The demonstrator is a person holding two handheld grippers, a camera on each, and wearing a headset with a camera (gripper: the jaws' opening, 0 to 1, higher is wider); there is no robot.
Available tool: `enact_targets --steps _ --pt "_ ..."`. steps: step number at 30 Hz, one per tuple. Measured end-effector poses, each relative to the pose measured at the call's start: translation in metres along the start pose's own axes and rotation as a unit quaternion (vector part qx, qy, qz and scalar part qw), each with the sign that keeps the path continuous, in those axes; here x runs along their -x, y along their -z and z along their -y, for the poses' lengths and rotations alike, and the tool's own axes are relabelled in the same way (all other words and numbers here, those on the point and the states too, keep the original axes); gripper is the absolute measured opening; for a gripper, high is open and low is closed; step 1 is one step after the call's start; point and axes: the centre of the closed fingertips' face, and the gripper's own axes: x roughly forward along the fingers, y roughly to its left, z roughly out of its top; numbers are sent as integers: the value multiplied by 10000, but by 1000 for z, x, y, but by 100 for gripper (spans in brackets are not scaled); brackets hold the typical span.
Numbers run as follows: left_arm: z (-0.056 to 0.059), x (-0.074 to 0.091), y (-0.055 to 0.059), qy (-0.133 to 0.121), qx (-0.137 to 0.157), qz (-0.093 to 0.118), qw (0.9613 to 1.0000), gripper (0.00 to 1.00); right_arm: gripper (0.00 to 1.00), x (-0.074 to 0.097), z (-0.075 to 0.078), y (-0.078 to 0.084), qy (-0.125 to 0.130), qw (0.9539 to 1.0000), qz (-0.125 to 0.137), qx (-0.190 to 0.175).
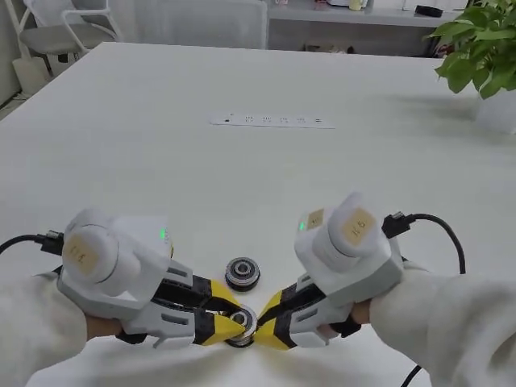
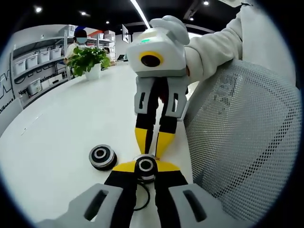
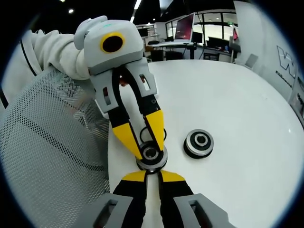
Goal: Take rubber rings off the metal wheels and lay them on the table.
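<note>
Surroundings: working over a white table (image 1: 161,161), with a power strip (image 1: 272,121) lying flat well beyond the grippers, a plant (image 1: 476,48) standing at the far right edge and a chair (image 1: 56,32) standing past the far left corner. Trailing a black cable (image 1: 439,222) from the right side. Sitting close against a mesh back (image 2: 242,142) at the near table edge, just beside both grippers.

Task items: resting at the near edge, wheel (image 2: 146,166), showing a silver hub around a dark bearing centre. Lying just beyond it, apart from both grippers, second wheel (image 1: 242,272), wearing a thick black rubber ring round a silver hub. Lying on the table between the left jaws, just behind the wheel, thin black loop (image 2: 141,199); being free of the wheel or not cannot be told.

Left gripper (image 1: 230,320): clamping the wheel between its yellow tips, jaws parted only by the wheel itself.

Right gripper (image 1: 264,321): facing the left one head-on, holding jaws at a narrow slit, tips touching the wheel's rim; pinching anything or not cannot be told.

Markings: carrying tan stickers (image 1: 357,226) on both housings, print too small to read. Showing a large "W" (image 3: 285,54) on the wall in the right gripper view.
</note>
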Motion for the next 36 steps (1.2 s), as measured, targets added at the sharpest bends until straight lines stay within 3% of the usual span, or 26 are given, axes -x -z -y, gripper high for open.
enact_targets --steps 5,10,12,14,16,17,18,31,33,34,35,36 --pt "0 0 0 -16 -3 2 10000 8 0 0 3 0 63 10000 5 -72" --pt "0 0 -1 -33 0 9 10000 8 0 3 5 0 59 9970 -94 -760" --pt "-1 0 0 -38 5 13 10000 8 0 4 7 -2 51 9951 -22 -990" --pt "-2 0 0 -41 8 13 10000 7 0 8 13 -5 148 9907 130 -1347" --pt "-3 1 1 -55 19 11 10000 7 0 13 14 -16 27 9847 453 -1684" --pt "-4 1 1 -73 18 12 10000 7 0 14 16 -12 64 9812 318 -1905" --pt "-4 1 1 -71 21 15 10000 7 0 13 16 -11 45 9824 303 -1840" --pt "-6 -1 3 -70 -63 -15 10000 7 0 12 3 -27 -188 9793 512 -1950" --pt "-6 -1 3 -77 -59 -17 10000 7 0 12 -2 -35 -332 9783 664 -1933" --pt "-6 -1 3 -83 -54 -12 9999 7 0 13 -4 -46 -425 9765 897 -1915" --pt "-6 -1 3 -88 -50 -10 9999 7 0 14 -3 -46 -360 9764 860 -1950" --pt "-6 -1 3 -94 -37 -6 9999 7 0 13 -2 -43 -259 9804 732 -1810"
